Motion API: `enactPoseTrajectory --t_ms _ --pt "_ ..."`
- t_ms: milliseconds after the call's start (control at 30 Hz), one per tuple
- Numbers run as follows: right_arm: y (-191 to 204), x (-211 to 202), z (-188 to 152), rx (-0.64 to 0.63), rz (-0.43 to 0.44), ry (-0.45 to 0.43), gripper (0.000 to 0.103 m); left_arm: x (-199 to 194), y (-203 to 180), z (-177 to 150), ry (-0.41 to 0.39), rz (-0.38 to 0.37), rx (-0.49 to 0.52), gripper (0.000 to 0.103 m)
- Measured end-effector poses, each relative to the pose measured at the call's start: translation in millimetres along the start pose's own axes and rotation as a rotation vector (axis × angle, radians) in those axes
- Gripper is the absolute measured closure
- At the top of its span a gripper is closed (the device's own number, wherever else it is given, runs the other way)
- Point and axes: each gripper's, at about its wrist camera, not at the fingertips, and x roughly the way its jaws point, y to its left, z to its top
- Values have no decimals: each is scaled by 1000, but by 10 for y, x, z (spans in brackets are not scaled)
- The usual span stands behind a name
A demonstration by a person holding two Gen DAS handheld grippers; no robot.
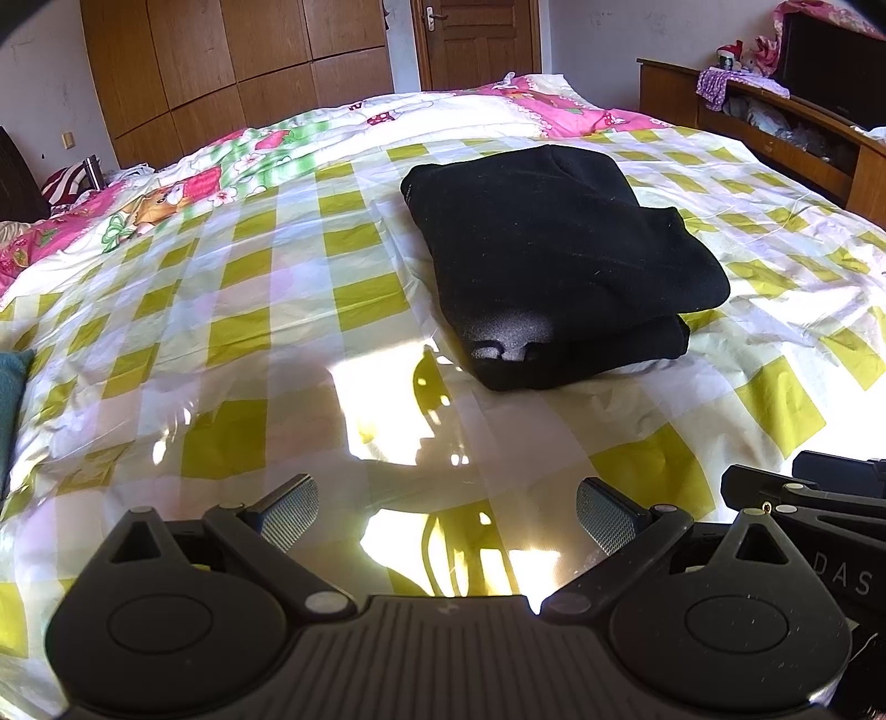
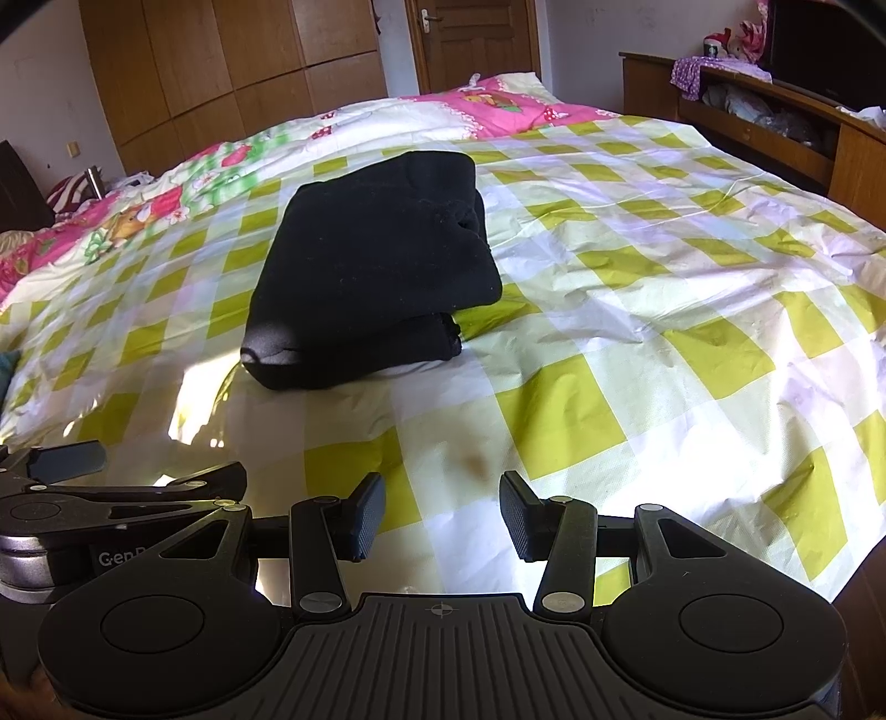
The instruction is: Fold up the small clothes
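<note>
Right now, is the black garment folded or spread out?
Folded. The black garment lies on the checked bedsheet as a compact stack, with layered edges showing at its near end. Both grippers are open and clear of it.

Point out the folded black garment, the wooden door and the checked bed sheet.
folded black garment (image 1: 559,249), left wrist view, top layer
wooden door (image 1: 476,39), left wrist view, middle panel
checked bed sheet (image 2: 637,343), right wrist view, bare patch

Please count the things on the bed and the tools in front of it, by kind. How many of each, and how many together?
Black folded garment: 1, lying on the checked bed cover
Grippers: 2, the left gripper and the right gripper, both open and empty
Total: 3
</note>
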Motion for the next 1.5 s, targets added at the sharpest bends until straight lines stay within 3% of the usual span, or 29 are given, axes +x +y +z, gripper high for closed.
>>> enactPoseTrajectory --t_ms 1500 --pt "-21 -19 -14 5 0 2 58 -10 -1 -6 12 -8 5 0"
